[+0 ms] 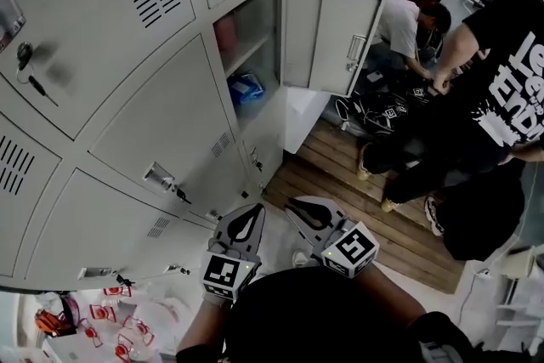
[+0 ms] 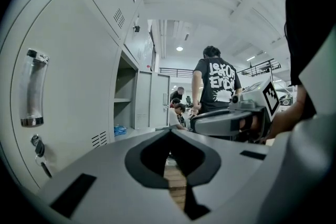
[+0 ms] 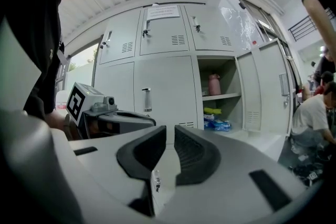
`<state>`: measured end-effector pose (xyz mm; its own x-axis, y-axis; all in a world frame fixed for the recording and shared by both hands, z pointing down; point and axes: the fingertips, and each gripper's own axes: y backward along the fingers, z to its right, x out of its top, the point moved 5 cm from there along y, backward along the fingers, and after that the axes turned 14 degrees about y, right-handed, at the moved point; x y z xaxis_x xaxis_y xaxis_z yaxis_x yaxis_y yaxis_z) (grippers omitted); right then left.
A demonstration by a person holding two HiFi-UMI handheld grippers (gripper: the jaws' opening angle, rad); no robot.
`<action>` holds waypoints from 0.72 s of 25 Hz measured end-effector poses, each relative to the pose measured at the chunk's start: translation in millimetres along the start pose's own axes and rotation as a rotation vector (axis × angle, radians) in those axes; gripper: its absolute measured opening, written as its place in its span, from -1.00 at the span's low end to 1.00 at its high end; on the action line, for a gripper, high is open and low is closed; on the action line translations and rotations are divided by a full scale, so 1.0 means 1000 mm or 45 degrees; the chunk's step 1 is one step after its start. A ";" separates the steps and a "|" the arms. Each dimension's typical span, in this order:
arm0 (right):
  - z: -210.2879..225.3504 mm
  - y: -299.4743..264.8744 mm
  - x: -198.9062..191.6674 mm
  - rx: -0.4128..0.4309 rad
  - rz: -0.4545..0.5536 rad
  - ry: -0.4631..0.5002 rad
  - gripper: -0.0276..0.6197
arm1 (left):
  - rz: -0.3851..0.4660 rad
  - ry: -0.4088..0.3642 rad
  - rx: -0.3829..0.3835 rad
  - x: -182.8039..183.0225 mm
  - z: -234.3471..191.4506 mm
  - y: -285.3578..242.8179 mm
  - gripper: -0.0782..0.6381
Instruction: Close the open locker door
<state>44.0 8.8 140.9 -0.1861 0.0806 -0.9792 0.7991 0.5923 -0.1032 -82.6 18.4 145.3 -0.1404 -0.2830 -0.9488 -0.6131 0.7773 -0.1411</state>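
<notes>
The open locker door [image 1: 340, 38] stands swung out to the right of its compartment [image 1: 251, 47], which holds a pink bottle and blue packets on its shelves. My left gripper [image 1: 255, 208] and right gripper [image 1: 293, 204] are side by side low in the head view, well short of the door, both shut and holding nothing. In the left gripper view the jaws [image 2: 170, 131] meet at the tip, and the door [image 2: 152, 99] is far ahead. From the right gripper [image 3: 169, 128] the open compartment [image 3: 218, 94] and its door [image 3: 273, 86] lie ahead to the right.
Closed grey lockers [image 1: 127, 98] with keys in their locks fill the left. A standing person in a black shirt [image 1: 501, 81] and crouching people [image 1: 408, 21] crowd the wooden pallet floor [image 1: 340, 183] just right of the door. Red-and-white items [image 1: 102, 319] lie at bottom left.
</notes>
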 end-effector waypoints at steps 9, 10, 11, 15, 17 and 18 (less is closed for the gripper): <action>-0.001 -0.003 -0.001 0.000 0.000 -0.005 -0.72 | 0.003 0.006 0.044 0.000 -0.007 0.008 -0.72; -0.002 -0.003 -0.002 0.002 0.000 -0.004 -0.72 | 0.000 0.007 0.046 -0.001 -0.007 0.008 -0.72; -0.002 -0.003 -0.002 0.004 -0.001 -0.004 -0.72 | -0.002 0.009 0.048 -0.002 -0.007 0.009 -0.72; -0.001 -0.002 -0.002 0.005 -0.003 -0.005 -0.72 | 0.003 0.012 0.055 -0.002 -0.006 0.010 -0.72; -0.002 -0.002 -0.003 0.005 -0.001 -0.006 -0.72 | 0.002 0.009 0.054 -0.002 -0.006 0.010 -0.72; -0.002 -0.001 -0.003 0.005 0.000 -0.007 -0.72 | 0.002 0.008 0.054 -0.002 -0.005 0.010 -0.72</action>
